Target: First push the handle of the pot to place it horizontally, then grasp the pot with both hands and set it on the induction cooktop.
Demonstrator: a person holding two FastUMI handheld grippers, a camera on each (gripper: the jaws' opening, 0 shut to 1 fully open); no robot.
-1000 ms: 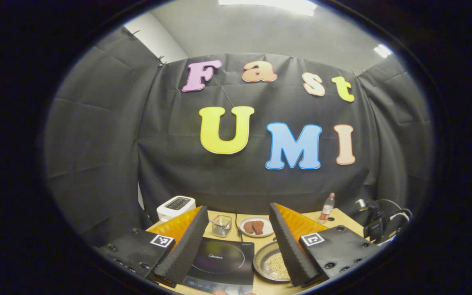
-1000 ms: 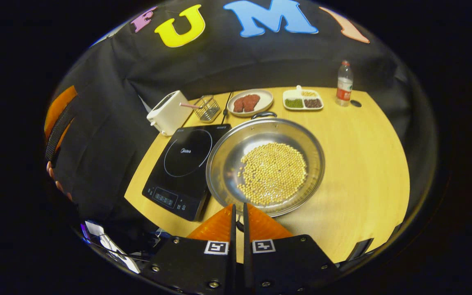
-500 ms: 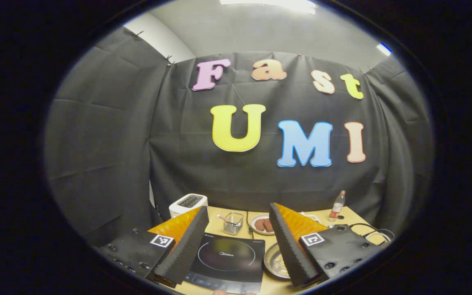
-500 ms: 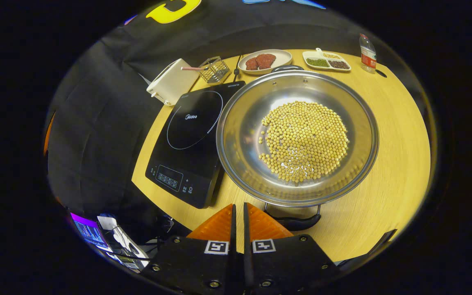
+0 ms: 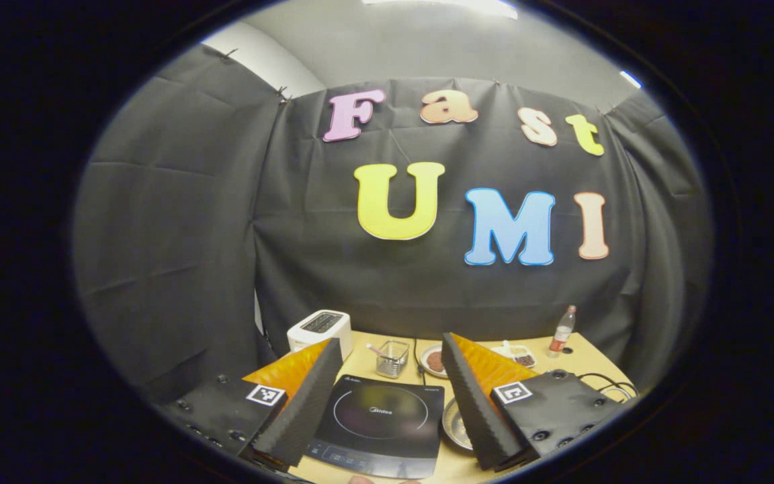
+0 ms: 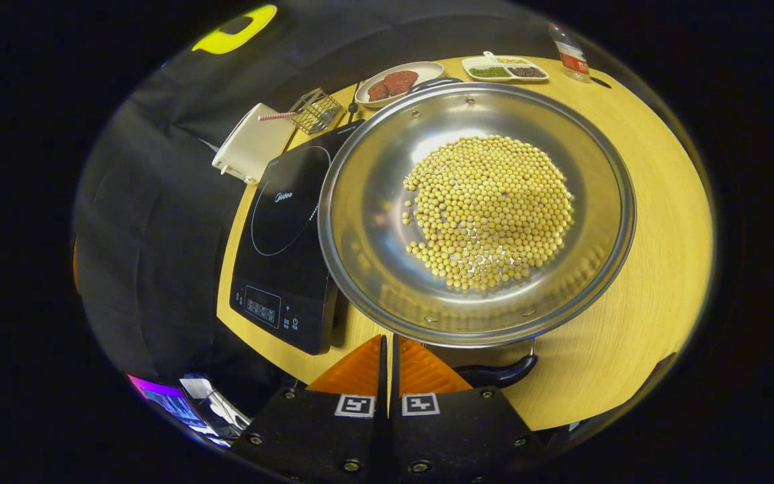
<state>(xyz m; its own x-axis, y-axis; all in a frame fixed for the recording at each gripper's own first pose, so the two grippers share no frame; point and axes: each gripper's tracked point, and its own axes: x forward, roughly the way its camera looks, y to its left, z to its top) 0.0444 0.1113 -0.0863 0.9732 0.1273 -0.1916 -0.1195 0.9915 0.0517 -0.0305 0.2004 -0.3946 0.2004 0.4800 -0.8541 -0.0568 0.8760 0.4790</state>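
A wide steel pot (image 6: pixel 387 202) of yellow beans stands on the wooden table, just right of the black induction cooktop (image 6: pixel 286 242). Its near black handle (image 6: pixel 498 373) points toward me; the far handle (image 6: pixel 434 82) lies at the opposite rim. My right gripper (image 6: pixel 387 339) is shut with nothing in it. Its tips hover at the pot's near rim, just left of the near handle. In the left gripper view my left gripper (image 5: pixel 390 339) is open and held back over the table's front edge. The cooktop (image 5: pixel 380 420) lies between its fingers and the pot's edge (image 5: pixel 457 427) beside the right finger.
A white toaster (image 6: pixel 252 141), a wire basket (image 6: pixel 316 114), a plate of meat (image 6: pixel 397 82), a divided dish of beans (image 6: pixel 504 67) and a bottle (image 6: pixel 567 50) line the table's far side. Bare wood (image 6: pixel 656 255) lies right of the pot.
My right gripper has come down and forward, still shut, so the pot looms larger and its near handle sits by the fingertips. My left gripper has pulled back, still open.
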